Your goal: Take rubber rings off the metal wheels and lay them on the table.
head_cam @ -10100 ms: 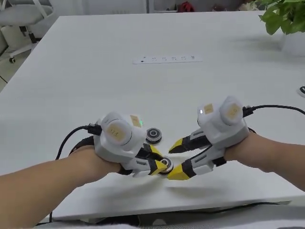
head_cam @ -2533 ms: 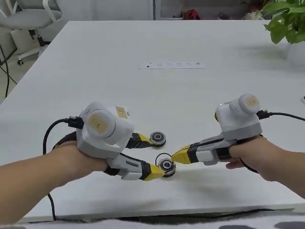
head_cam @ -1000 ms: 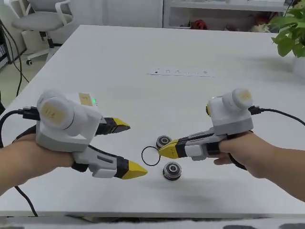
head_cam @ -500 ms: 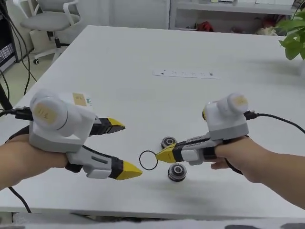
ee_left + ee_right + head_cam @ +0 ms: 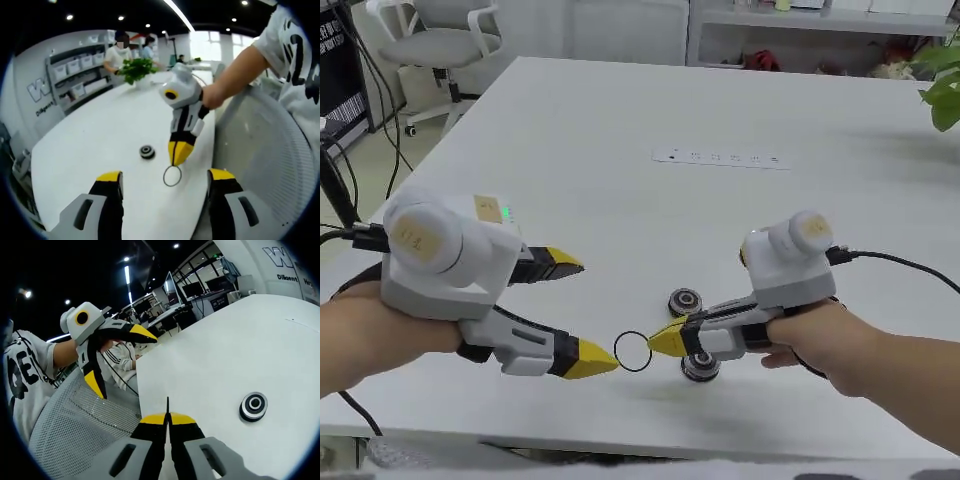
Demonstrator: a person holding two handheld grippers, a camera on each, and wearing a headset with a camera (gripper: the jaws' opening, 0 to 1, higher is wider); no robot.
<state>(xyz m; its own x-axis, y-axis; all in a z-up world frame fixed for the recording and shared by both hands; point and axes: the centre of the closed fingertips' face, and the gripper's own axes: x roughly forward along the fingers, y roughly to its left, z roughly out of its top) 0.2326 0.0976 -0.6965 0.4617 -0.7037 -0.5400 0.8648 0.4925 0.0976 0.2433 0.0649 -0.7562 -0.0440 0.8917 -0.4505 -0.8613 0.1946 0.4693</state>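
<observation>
Rubber ring first: the thin black rubber ring [image 5: 633, 351] is off its wheel and sticks out from the yellow tips of your right gripper [image 5: 665, 340]. That gripper's fingers are pressed together with the edge of the ring pinched between them. You hold the ring over the white table [image 5: 570, 150], near its front edge, and I cannot tell if it touches the top. Your left gripper [image 5: 578, 310] is just beside the ring, with its fingers spread wide and nothing in them. One round metal wheel [image 5: 685, 301] lies on the table just behind your right gripper's tips. A second round metal wheel [image 5: 701, 369] lies just under that gripper, partly hidden. A long white power strip [image 5: 720, 157] lies far back on the table. In the left gripper view the grey wall [image 5: 37, 92] has a big "W" and a smaller word that starts "Dil"; the rest is too small to read.
</observation>
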